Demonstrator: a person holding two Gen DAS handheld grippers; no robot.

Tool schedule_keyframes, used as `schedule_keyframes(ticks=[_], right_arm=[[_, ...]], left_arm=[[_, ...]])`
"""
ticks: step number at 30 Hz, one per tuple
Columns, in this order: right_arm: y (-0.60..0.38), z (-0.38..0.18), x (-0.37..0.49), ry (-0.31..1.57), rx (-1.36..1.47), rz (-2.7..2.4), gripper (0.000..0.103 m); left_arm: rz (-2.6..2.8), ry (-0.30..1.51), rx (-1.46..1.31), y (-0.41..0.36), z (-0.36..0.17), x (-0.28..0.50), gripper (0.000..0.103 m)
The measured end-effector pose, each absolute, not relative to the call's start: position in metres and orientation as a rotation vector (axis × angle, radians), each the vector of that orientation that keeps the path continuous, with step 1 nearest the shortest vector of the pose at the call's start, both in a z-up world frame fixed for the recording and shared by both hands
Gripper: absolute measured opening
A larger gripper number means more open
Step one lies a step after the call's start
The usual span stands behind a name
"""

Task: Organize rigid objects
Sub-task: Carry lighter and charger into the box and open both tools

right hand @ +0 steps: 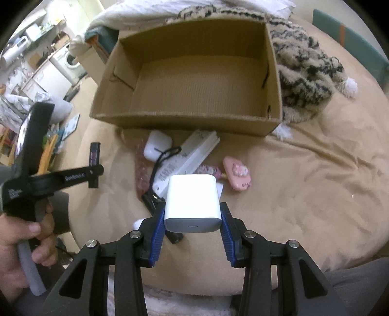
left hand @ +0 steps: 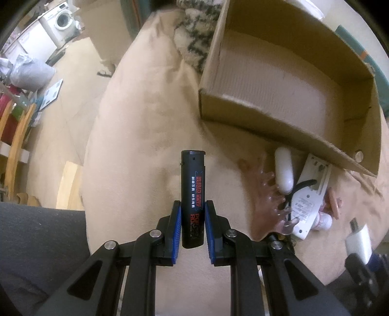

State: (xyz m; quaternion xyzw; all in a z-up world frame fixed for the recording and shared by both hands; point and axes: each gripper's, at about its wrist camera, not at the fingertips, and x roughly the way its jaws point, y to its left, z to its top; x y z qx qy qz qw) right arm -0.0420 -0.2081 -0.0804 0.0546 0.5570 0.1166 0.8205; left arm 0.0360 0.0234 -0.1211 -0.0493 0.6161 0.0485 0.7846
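My left gripper is shut on a black lighter with red print, held upright above the beige bed. It also shows from the side in the right wrist view. My right gripper is shut on a white charger block, held above the pile. The open cardboard box lies ahead, and in the left wrist view its wall is at upper right. In front of the box lie a white earbud case, a white flat device with a black cord, and a pink toy.
A clear pink claw clip lies beside the white case. A patterned fluffy blanket lies right of the box. The bed edge drops to the floor at the left, with a washing machine far off.
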Motion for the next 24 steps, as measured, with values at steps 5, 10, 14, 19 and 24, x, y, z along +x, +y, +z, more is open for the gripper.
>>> schedule_keyframes(ticks=[5, 10, 14, 19, 24], right_arm=[[-0.222, -0.059, -0.038, 1.106, 0.149, 0.263, 0.043], [-0.233, -0.032, -0.022, 1.020, 0.166, 0.277, 0.043], [-0.236, -0.016, 0.001, 0.969, 0.170, 0.297, 0.043], [-0.235, -0.008, 0.036, 0.917, 0.164, 0.309, 0.043], [-0.243, -0.026, 0.078, 0.924, 0.208, 0.299, 0.043]], left_arm=[[0.076, 1.236, -0.069, 0.010, -0.099, 0.027, 0.017], [0.036, 1.155, -0.067, -0.001, -0.062, 0.030, 0.017], [-0.001, 1.088, -0.035, -0.014, -0.028, 0.044, 0.017], [-0.032, 1.070, -0.017, -0.022, -0.011, 0.078, 0.017], [-0.074, 1.101, 0.027, -0.040, -0.026, 0.116, 0.017]])
